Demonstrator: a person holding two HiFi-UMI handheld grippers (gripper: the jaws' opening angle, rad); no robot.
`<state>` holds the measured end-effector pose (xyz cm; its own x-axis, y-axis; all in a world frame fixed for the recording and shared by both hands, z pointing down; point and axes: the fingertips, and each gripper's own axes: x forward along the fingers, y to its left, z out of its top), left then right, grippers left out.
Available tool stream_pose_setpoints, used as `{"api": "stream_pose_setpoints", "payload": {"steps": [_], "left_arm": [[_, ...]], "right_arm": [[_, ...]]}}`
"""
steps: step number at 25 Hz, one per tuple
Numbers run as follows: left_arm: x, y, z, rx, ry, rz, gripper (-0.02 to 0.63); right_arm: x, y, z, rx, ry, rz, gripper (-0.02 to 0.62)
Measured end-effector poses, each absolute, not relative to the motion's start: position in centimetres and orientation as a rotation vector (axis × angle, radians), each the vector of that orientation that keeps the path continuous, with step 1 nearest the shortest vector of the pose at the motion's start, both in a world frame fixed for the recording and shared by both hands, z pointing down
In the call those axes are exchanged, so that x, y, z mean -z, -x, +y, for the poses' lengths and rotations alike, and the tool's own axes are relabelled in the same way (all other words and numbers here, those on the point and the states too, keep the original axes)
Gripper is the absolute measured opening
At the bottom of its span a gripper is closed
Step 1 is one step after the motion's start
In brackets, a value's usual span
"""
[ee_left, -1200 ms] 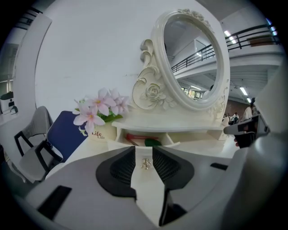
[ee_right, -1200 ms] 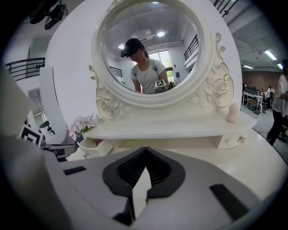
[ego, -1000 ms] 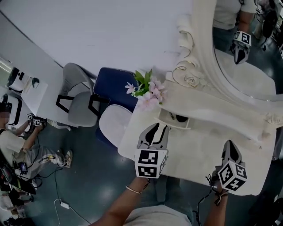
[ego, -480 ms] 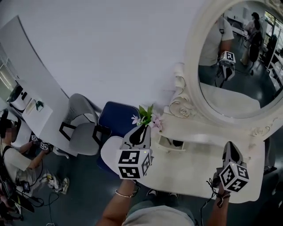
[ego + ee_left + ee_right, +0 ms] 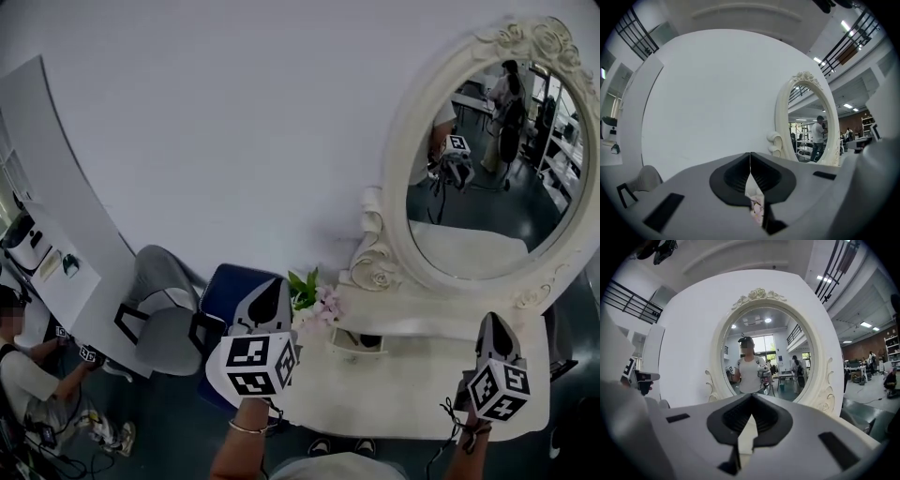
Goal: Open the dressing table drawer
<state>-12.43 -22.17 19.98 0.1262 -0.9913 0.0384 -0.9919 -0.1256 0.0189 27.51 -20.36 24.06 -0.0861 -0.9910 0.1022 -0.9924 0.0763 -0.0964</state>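
- The drawer [image 5: 356,341] stands pulled out on the dressing table [image 5: 403,389], at 9 o'clock from the right gripper [image 5: 493,322].
- The left gripper [image 5: 275,289] has just been closing; its jaws meet on nothing. The right gripper's jaws are together too, empty.
- The opening looks done; nothing remains but to withdraw.

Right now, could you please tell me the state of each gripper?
Left gripper: jaws just closed, shut, empty.
Right gripper: jaws shut, empty.

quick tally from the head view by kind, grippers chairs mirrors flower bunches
grippers: 2, left gripper and right gripper
chairs: 2, grey chair and blue chair
mirror: 1
flower bunch: 1
total: 6
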Motion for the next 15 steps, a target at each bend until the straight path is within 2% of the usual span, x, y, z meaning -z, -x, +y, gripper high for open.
{"api": "stream_pose_setpoints", "payload": {"steps": [15], "left_arm": [[-20.9,13.2,-23.1,-0.051,-2.350,-2.036,0.018]], "right_arm": [[-24.7,-27.7,-18.6,-0.194,-2.162,-2.209,0.005]]}}
